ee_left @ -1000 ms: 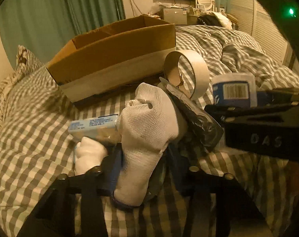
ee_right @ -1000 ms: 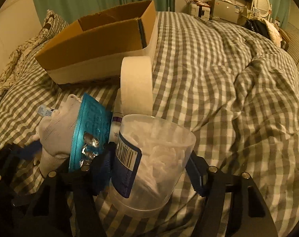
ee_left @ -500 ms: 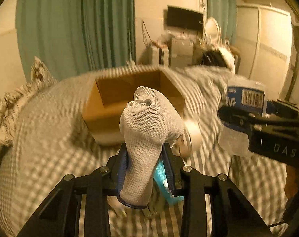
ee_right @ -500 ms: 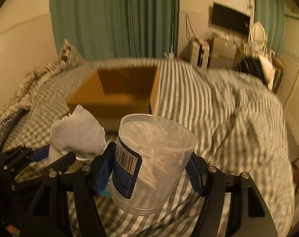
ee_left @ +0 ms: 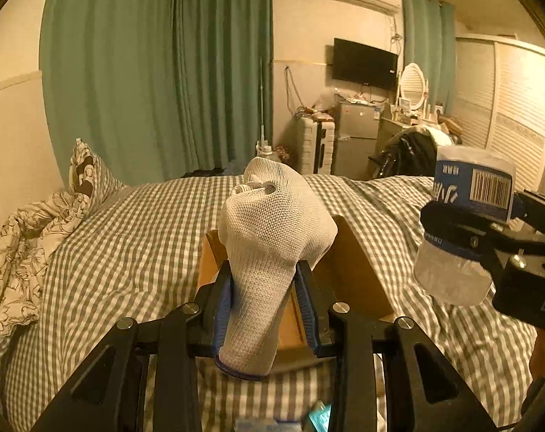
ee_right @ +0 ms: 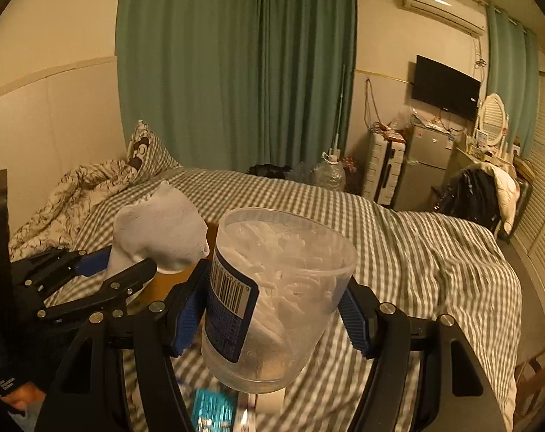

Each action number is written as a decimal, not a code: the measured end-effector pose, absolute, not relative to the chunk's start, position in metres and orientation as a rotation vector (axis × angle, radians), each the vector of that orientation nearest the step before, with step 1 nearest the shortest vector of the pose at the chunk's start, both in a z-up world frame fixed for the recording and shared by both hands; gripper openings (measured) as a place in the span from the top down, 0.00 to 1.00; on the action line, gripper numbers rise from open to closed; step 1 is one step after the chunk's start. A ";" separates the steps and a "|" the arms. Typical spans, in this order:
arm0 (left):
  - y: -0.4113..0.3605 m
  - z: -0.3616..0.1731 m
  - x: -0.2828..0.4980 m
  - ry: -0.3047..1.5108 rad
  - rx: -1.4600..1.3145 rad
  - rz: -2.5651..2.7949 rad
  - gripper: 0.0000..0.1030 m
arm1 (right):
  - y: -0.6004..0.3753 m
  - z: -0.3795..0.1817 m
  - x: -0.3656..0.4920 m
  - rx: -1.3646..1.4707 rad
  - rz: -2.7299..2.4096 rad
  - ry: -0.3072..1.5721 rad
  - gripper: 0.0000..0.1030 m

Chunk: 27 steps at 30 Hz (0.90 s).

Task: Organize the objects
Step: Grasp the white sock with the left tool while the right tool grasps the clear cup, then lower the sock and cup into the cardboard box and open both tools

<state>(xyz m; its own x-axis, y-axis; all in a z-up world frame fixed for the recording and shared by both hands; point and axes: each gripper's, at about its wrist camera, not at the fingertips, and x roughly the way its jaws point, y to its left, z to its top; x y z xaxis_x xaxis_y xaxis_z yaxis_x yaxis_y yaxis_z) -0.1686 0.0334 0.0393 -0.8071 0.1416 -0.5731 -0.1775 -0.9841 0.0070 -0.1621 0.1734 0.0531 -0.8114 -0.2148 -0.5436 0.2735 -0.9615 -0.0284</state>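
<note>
My left gripper [ee_left: 267,304] is shut on a white knit sock [ee_left: 269,244] and holds it in the air over the open cardboard box [ee_left: 351,273] on the bed. My right gripper [ee_right: 269,309] is shut on a clear plastic tub [ee_right: 276,295] with a blue barcode label, full of white pieces. The tub also shows at the right of the left wrist view [ee_left: 463,226]. The sock and left gripper show at the left of the right wrist view [ee_right: 161,230]. The box is mostly hidden behind the sock.
The bed has a grey checked cover [ee_left: 128,244] and a floral pillow [ee_left: 27,237] at the left. A teal blister pack [ee_right: 213,410] lies on the bed below the tub. Green curtains [ee_left: 157,72], a small fridge [ee_left: 355,136] and a wall TV [ee_left: 364,63] stand beyond.
Both grippers have lifted up off the bed with the sock and the tub. The views tilted up towards the room. The tape roll and small boxes dropped out of sight.
</note>
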 end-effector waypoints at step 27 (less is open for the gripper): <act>0.026 0.002 -0.233 0.041 -0.982 2.847 0.17 | 0.190 0.012 -0.262 0.894 -2.660 0.102 0.17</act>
<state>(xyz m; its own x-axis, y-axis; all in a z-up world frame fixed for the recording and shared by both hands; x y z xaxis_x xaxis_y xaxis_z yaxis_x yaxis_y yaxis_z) -0.2334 0.0257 0.0023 -0.7797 0.1137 -0.6157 -0.1312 -0.9912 -0.0168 -0.2618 0.1900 0.0118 -0.7479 -0.2877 -0.5983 0.3328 -0.9423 0.0371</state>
